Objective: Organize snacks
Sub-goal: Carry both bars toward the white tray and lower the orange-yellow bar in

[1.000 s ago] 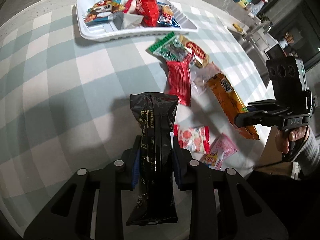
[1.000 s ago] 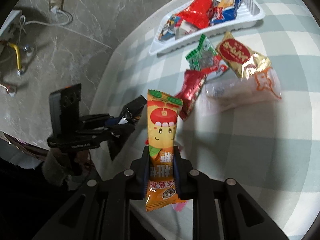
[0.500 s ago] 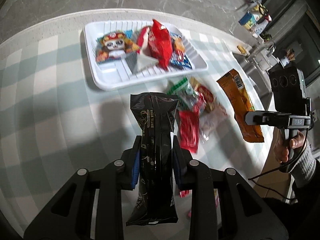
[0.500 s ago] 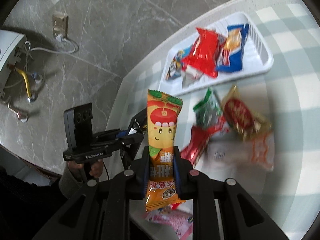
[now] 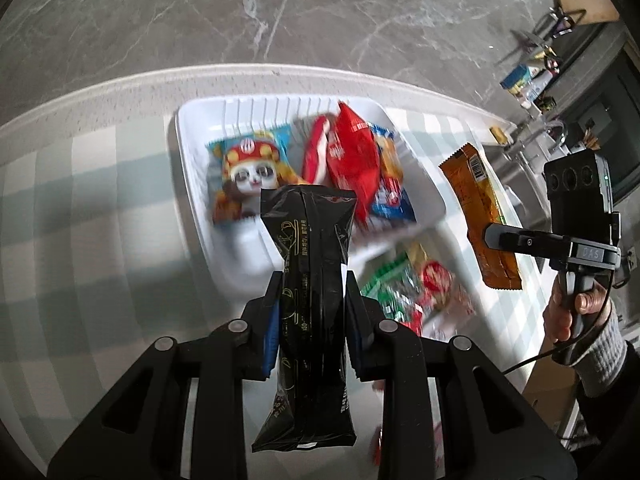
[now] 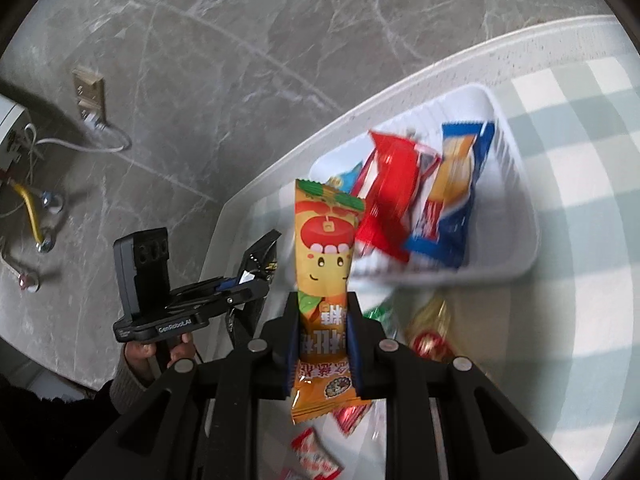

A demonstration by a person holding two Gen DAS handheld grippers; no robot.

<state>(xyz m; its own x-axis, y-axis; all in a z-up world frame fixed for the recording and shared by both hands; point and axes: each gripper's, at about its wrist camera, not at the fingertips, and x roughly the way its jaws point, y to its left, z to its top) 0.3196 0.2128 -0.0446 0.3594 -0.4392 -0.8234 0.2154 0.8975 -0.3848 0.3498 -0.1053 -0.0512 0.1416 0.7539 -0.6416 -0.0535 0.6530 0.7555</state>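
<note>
My left gripper (image 5: 313, 292) is shut on a long black snack packet (image 5: 310, 280), held in the air over the near side of the white tray (image 5: 192, 184). The tray holds a panda-print packet (image 5: 248, 172), a red bag (image 5: 354, 156) and a blue packet (image 5: 390, 196). My right gripper (image 6: 323, 312) is shut on an orange packet (image 6: 325, 248) with a cartoon face, just left of the white tray (image 6: 520, 208). The orange packet (image 5: 480, 216) also shows at the right of the left wrist view; the left gripper with the black packet (image 6: 256, 264) shows in the right wrist view.
Loose snacks lie on the checked tablecloth (image 5: 80, 240) beside the tray: a green packet (image 5: 384, 284), a gold-and-red one (image 5: 436, 280), a red-and-white one (image 6: 316, 460). The round table's edge (image 5: 120, 84) runs just beyond the tray; grey marble floor (image 6: 240, 60) lies past it.
Both grippers have carried their packets from the loose pile toward the white tray, which now looks larger and nearer. Neither grip has changed.
</note>
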